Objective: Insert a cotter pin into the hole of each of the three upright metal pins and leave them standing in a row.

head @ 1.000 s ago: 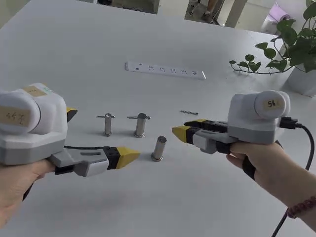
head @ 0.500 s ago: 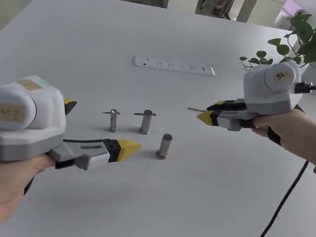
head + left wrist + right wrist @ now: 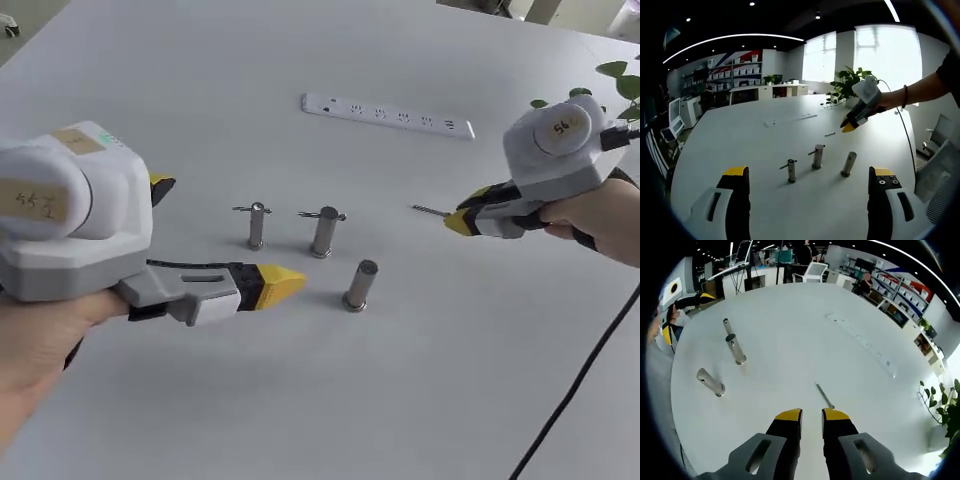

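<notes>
Three upright metal pins stand on the white table. The left pin (image 3: pixel 256 225) and the middle pin (image 3: pixel 324 232) each carry a cotter pin crosswise near the top. The third pin (image 3: pixel 360 285) stands nearer and to the right, bare. A loose cotter pin (image 3: pixel 430 210) lies flat on the table, also ahead of my right jaws as cotter pin (image 3: pixel 824 396). My right gripper (image 3: pixel 455 222) hovers just right of it, jaws a narrow gap apart and holding nothing. My left gripper (image 3: pixel 225 235) is wide open, to the left of the pins (image 3: pixel 817 156).
A white power strip (image 3: pixel 388 115) lies at the back of the table. A potted plant (image 3: pixel 620 80) stands at the far right edge. A black cable hangs from the right gripper. Bare table surface lies in front of the pins.
The right gripper has moved right and away from the bare pin, ending beside the loose cotter pin. The left gripper has stayed about where it was; the head camera shifted.
</notes>
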